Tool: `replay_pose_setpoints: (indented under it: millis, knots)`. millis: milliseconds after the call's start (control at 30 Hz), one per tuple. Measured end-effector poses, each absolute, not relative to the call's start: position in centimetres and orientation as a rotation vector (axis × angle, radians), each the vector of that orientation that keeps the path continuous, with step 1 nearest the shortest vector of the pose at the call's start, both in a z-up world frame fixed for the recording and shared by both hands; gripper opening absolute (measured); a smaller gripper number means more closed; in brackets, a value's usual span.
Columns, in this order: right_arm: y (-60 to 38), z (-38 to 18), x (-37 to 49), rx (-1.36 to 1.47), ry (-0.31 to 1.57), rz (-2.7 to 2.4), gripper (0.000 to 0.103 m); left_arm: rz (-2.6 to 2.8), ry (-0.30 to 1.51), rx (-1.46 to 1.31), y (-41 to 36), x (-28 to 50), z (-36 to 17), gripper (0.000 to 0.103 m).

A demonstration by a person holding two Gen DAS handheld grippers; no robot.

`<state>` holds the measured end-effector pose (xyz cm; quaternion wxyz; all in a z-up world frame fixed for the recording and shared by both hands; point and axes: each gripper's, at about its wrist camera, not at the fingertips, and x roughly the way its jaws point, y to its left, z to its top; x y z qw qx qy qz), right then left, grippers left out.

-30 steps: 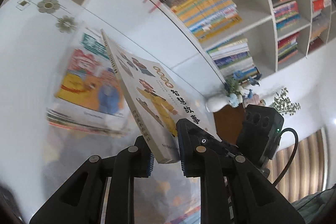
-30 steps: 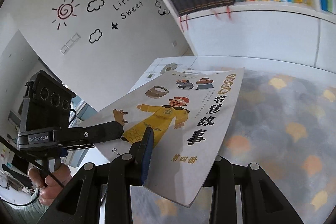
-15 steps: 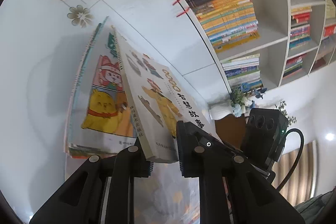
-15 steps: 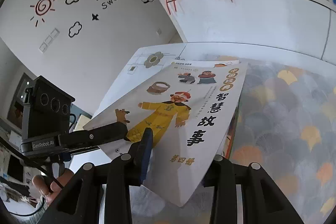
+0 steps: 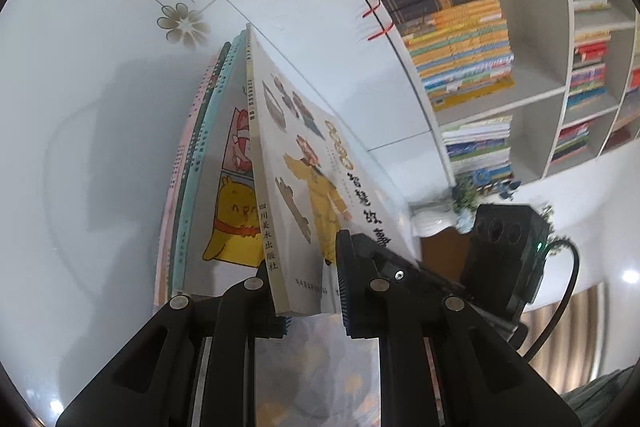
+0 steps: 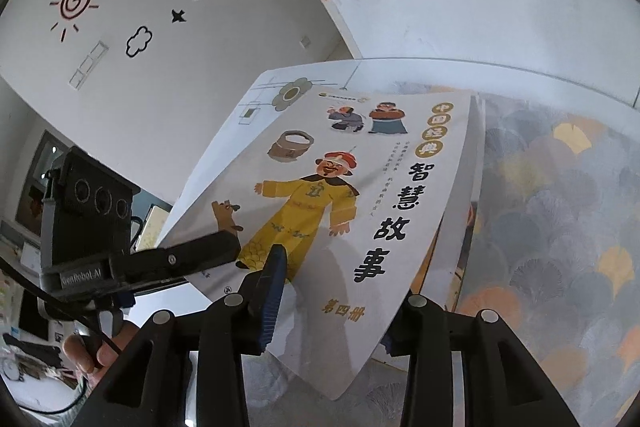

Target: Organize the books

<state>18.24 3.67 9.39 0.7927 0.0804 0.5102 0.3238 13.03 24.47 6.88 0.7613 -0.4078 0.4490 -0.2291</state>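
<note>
A white picture book [image 5: 320, 187] with a yellow-robed figure on its cover hangs tilted over a stack of books [image 5: 224, 219] topped by a yellow chick cover. My left gripper [image 5: 310, 291] is shut on the near corner of its spine. In the right wrist view the same book [image 6: 360, 187] has its lower corner between the jaws of my right gripper [image 6: 340, 287], which are opening. One pad stands just off the cover and the other finger is hidden under the book. A finger of the left gripper [image 6: 200, 259] lies across the cover's left edge.
The stack rests on a white table [image 5: 80, 147] with flower prints and a fan-patterned cloth [image 6: 560, 207]. A filled bookshelf [image 5: 540, 99] stands behind. A white vase of flowers [image 5: 436, 223] sits at its foot. A person's hand [image 6: 92, 351] grips the left handle.
Both grippers have come down with the white book, which now hangs close over the stack. The right gripper's jaws stand slightly wider apart.
</note>
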Motion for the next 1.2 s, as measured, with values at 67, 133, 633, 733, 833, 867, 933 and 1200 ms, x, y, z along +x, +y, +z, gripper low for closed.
replay_pose_setpoints:
  millis: [67, 133, 633, 733, 833, 867, 933, 1200]
  knots:
    - [3.5, 9.0, 18.3, 0.177, 1.113, 0.690, 0.038, -0.480, 0.987, -0.870, 24.4, 12.8, 6.9, 0.014]
    - [3.5, 8.6, 18.4, 0.184, 1.126, 0.686, 0.040, -0.459, 0.997, -0.863, 24.5, 12.6, 6.8, 0.014]
    - [3.1, 7.3, 17.3, 0.206, 1.208, 0.653, 0.044, -0.163, 0.974, -0.783, 27.7, 8.4, 8.6, 0.017]
    - [2.4, 7.6, 16.4, 0.184, 1.233, 0.646, 0.049, -0.059, 0.979, -0.619, 26.6, 7.8, 10.9, 0.017]
    - [-0.2, 8.2, 14.4, 0.161, 1.230, 0.599, 0.050, 0.011, 0.951, -0.456, 24.5, 7.4, 13.5, 0.020]
    - [-1.3, 8.6, 13.8, 0.165, 1.215, 0.585, 0.050, 0.032, 0.940, -0.409, 23.5, 7.3, 14.3, 0.027]
    - [-4.3, 10.4, 11.9, 0.166, 1.151, 0.530, 0.050, 0.061, 0.914, -0.337, 21.7, 7.0, 15.6, 0.028]
    - [-15.4, 20.7, 4.4, 0.130, 0.828, 0.255, 0.063, 0.058, 0.799, -0.155, 11.4, 5.0, 21.0, 0.033]
